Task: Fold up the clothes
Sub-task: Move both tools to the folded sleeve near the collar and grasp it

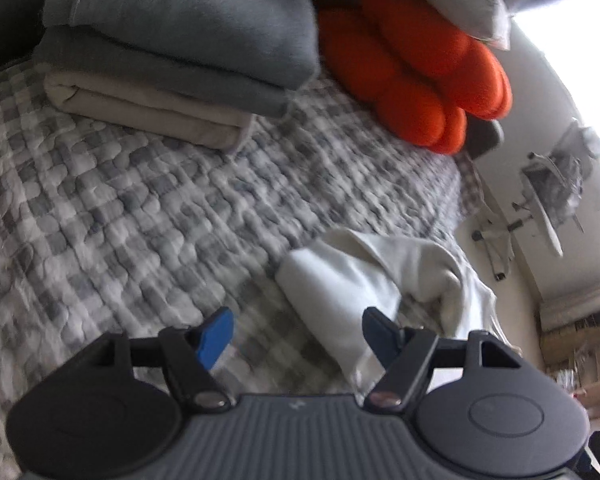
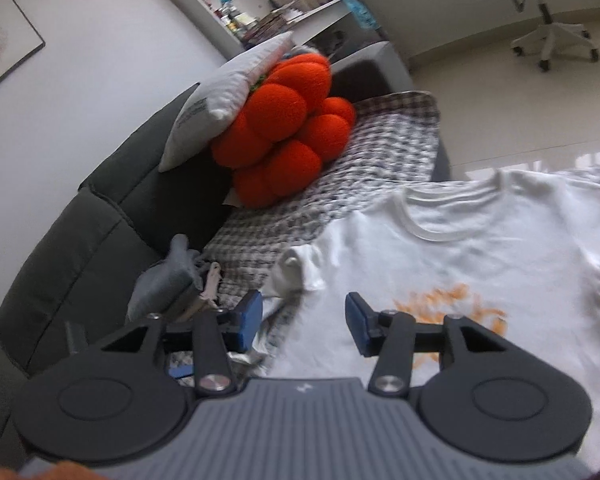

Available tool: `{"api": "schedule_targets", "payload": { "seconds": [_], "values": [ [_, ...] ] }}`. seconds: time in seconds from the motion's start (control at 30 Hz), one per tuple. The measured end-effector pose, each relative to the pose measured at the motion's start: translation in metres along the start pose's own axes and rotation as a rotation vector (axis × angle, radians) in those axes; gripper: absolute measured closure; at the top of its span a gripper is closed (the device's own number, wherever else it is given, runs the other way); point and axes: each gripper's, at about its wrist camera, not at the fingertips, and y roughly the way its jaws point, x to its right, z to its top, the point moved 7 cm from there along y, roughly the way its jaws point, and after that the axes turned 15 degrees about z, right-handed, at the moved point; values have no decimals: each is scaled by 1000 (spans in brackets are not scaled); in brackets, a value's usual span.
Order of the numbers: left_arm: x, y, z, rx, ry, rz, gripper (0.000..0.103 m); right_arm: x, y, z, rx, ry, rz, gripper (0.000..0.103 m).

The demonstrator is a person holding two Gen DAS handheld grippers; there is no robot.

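Now I have both sets of fingers, left [image 1: 296, 334] and right [image 2: 304, 320], open and empty over the quilt [image 1: 140, 208], the white tee [image 2: 480, 264] spread nearby unfolded, so next I grip a sleeve [image 2: 296, 272].

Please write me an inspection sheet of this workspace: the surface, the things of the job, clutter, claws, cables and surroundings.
Surface: grey-and-white checked quilted cover over a dark grey sofa.
Job's things: white cotton T-shirt with orange print lying spread out, neckline visible; stack of folded grey and beige clothes.
Clutter: orange lobed plush cushion; white pillow leaning on it.
Claws: left claw open, empty; right claw open, empty, above the T-shirt's edge.
Cables: nothing seen.
Surroundings: white swivel chair, white bookshelf, pale floor.
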Motion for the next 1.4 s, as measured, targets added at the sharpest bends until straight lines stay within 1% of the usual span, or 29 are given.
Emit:
{"api": "schedule_targets", "payload": {
  "seconds": [0.17,0.3,0.37,0.4,0.5,0.57,0.6,0.67,0.7,0.77,0.87,1.0,1.07,1.13,1.2,1.27,1.4],
  "values": [
    [-4,19,9,4,-31,25,32,7,52,5,-57,-34,22,52],
    [-4,32,11,17,-31,27,33,22,96,1,-91,-45,10,52],
    [-2,37,11,26,-21,26,37,29,116,-4,-108,-62,-11,52],
    [0,39,11,37,-13,24,37,32,126,-7,-117,-72,-22,52],
    [5,40,11,85,15,20,44,43,148,-16,-132,-117,-61,52],
    [7,43,12,110,25,21,52,51,157,-25,-138,-122,-54,52],
    [8,44,12,128,30,23,55,56,161,-30,-141,-117,-52,52],
    [11,45,12,175,50,30,71,66,164,-39,-130,-114,-37,52],
    [13,44,11,199,63,35,76,67,163,-40,-112,-123,-20,51],
    [18,43,11,243,94,37,95,67,162,-40,-100,-119,6,49],
    [27,32,12,327,127,10,102,66,161,-39,-89,-116,22,47],
    [45,10,7,415,202,-77,103,61,161,-40,-100,-162,18,46],
    [57,0,1,444,264,-124,103,60,160,-40,-98,-164,22,43],
    [70,-10,-7,467,329,-170,103,60,157,-39,-92,-151,35,42],
    [84,-16,-18,468,400,-217,103,61,154,-37,-79,-135,46,42],
    [97,-18,-30,452,468,-255,103,63,150,-33,-59,-110,62,42],
    [111,-18,-52,413,574,-274,103,66,146,-28,-33,-57,100,42]
  ]
}}
